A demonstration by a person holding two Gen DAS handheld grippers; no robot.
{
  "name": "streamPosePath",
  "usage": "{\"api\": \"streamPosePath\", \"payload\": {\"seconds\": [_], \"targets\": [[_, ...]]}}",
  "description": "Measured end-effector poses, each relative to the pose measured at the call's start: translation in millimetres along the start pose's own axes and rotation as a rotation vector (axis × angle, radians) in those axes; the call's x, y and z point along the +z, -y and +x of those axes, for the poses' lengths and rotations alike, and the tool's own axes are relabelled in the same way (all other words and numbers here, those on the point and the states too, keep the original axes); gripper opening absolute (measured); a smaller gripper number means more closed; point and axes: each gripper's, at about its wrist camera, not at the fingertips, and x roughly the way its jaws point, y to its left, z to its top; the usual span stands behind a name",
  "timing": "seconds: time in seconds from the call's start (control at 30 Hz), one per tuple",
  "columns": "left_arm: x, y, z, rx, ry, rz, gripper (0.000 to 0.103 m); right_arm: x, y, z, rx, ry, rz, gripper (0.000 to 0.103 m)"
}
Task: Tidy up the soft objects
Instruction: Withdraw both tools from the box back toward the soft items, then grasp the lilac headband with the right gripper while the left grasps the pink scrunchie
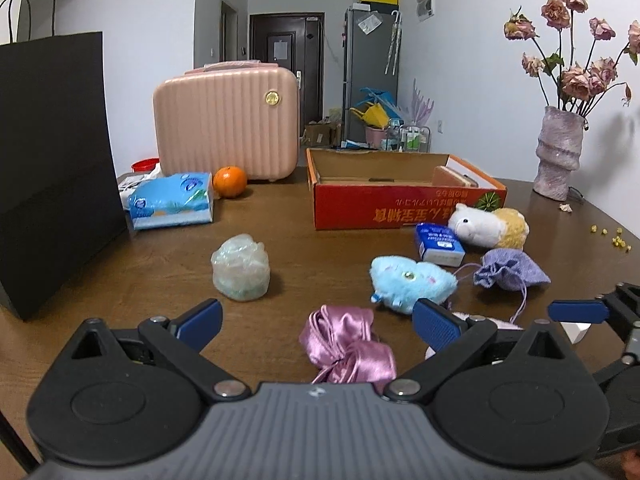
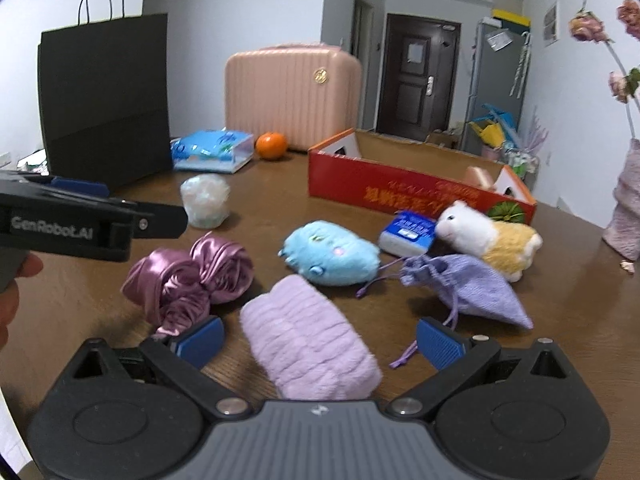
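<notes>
My left gripper point(image 1: 318, 320) is open, with a pink satin cloth point(image 1: 348, 346) lying between its fingers on the table. My right gripper point(image 2: 318, 340) is open around a folded lilac fluffy towel point(image 2: 312, 340). Beyond lie a blue plush point(image 1: 412, 280) point(image 2: 332, 252), a lilac drawstring pouch point(image 1: 510, 270) point(image 2: 468, 288), a white-and-yellow alpaca plush point(image 1: 490, 226) point(image 2: 488, 236), a small blue tissue pack point(image 1: 438, 244) point(image 2: 406, 232) and a clear plastic-wrapped bundle point(image 1: 240, 268) point(image 2: 205, 200). The satin cloth also shows in the right wrist view point(image 2: 188, 280). An open red cardboard box point(image 1: 400, 204) point(image 2: 400, 188) stands behind them.
A black paper bag point(image 1: 52, 168) point(image 2: 106, 96) stands at the left. A pink case point(image 1: 228, 124) point(image 2: 292, 92), an orange point(image 1: 230, 182) point(image 2: 272, 145) and a blue tissue pack point(image 1: 172, 200) point(image 2: 212, 150) sit at the back. A vase of dried roses point(image 1: 558, 152) stands at the right.
</notes>
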Motion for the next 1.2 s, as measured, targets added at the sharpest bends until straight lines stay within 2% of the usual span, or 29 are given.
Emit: {"api": "streamPosePath", "payload": {"seconds": [0.13, 0.4, 0.57, 0.67, 0.7, 0.77, 0.87, 0.97, 1.2], "targets": [[-5, -2, 0, -0.002, -0.018, 0.001, 0.103, -1, -2, 14, 0.022, -0.031, -0.018, 0.103], [-15, -7, 7, -0.004, -0.062, -0.014, 0.103, -3, -3, 35, 0.034, -0.08, -0.04, 0.093], [-19, -10, 10, -0.006, -0.079, -0.026, 0.103, -5, -4, 44, 0.045, -0.11, -0.054, 0.078], [-21, -12, 11, -0.009, -0.085, -0.029, 0.103, -6, -4, 47, 0.048, -0.121, -0.059, 0.073], [-22, -12, 11, -0.011, -0.088, -0.029, 0.103, -6, -3, 47, 0.055, -0.121, -0.054, 0.072], [-22, -12, 12, -0.012, -0.093, -0.026, 0.103, -6, -2, 46, 0.063, -0.119, -0.049, 0.059], [-22, -11, 13, -0.015, -0.1, -0.023, 0.103, -6, -1, 45, 0.068, -0.114, -0.045, 0.049], [-22, -10, 14, -0.019, -0.104, -0.02, 0.103, -7, 2, 41, 0.069, -0.101, -0.035, 0.044], [-20, -5, 18, -0.027, -0.117, -0.008, 0.103, -7, 15, 21, 0.047, -0.025, 0.025, 0.041]]}}
